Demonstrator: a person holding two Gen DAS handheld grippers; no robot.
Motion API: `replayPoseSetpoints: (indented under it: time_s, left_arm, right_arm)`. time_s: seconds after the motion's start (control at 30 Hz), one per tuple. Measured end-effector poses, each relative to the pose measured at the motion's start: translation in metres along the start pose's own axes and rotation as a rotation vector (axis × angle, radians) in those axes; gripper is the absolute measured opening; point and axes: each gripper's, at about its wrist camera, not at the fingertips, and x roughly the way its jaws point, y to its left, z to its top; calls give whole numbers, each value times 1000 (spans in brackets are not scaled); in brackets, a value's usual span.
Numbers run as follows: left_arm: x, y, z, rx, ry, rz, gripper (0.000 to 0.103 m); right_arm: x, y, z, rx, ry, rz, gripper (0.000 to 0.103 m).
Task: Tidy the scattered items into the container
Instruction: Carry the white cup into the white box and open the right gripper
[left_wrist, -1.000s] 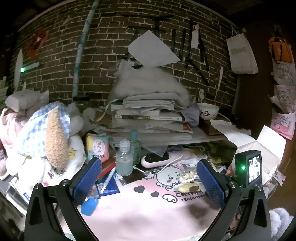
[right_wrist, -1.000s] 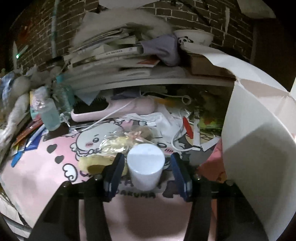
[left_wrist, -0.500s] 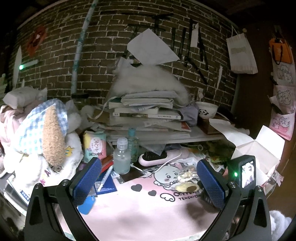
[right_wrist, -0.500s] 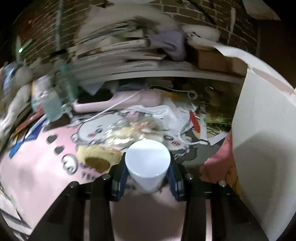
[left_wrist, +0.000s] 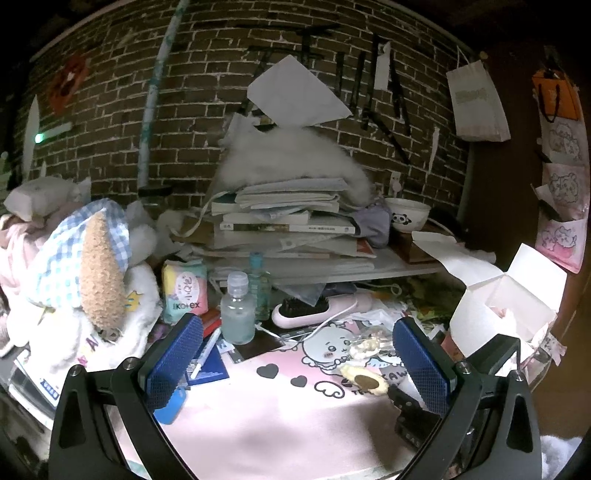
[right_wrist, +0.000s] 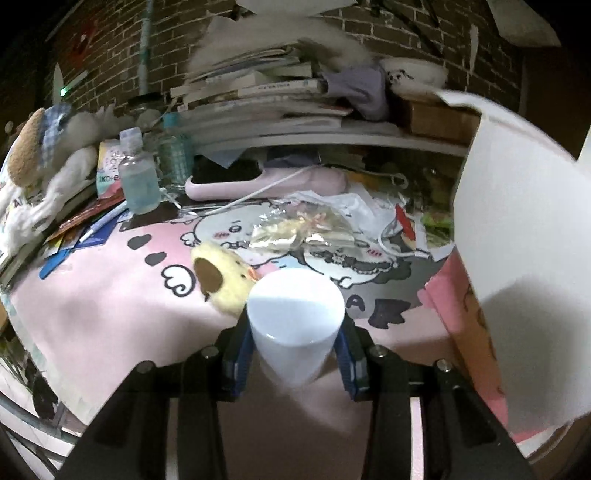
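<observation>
Right hand-held gripper (right_wrist: 293, 352) clamped on white cup (right_wrist: 295, 317) | box (right_wrist: 517, 206) lies to cup's right, open, nearer this hand | left hand-held gripper (left_wrist: 295, 365) spread apart, empty.

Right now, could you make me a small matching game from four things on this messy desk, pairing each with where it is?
Things:
1. white plastic cup
2. panda-print white bowl
3. clear plastic bottle
4. yellow plush toy

Places:
A. on the shelf beside the book stack
B. lying on the pink mat
C. gripped in the right claw
D. standing before the pink pack

Pairs: 1-C, 2-A, 3-D, 4-B
</observation>
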Motion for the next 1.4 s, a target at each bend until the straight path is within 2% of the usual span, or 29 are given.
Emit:
replayPoseSetpoints:
  time_s: [0.23, 0.5, 0.63, 0.77, 0.87, 1.03, 1.2, 1.27, 1.4]
  left_arm:
    - [0, 1, 0, -2, 9, 7, 103]
    - [-6, 6, 0, -11, 8, 27, 103]
    - [-11, 9, 1, -14, 2, 38, 103]
    - [-14, 10, 1, -14, 3, 44, 103]
    - [-14, 10, 1, -15, 4, 34, 103]
    - [-12, 5, 1, -1, 16, 8, 103]
    - [-4, -7, 2, 13, 34, -28, 103]
    - [0, -14, 2, 21, 42, -36, 103]
    - [6, -27, 3, 44, 53, -53, 103]
  right_arm:
    - [-17, 6, 3, -22, -81, 19, 36]
    - [-51, 53, 12, -217, -186, 83, 35]
    - [-59, 71, 15, -260, -191, 147, 35]
    - [-71, 71, 24, -276, -230, 140, 35]
    - [-82, 46, 45, -233, -229, 156, 35]
    - [-103, -17, 75, -186, -201, 82, 35]
    - [-119, -90, 93, -145, -151, -60, 36]
    - [-120, -113, 95, -157, -129, -136, 36]
    - [-115, -148, 98, -185, -47, -226, 36]
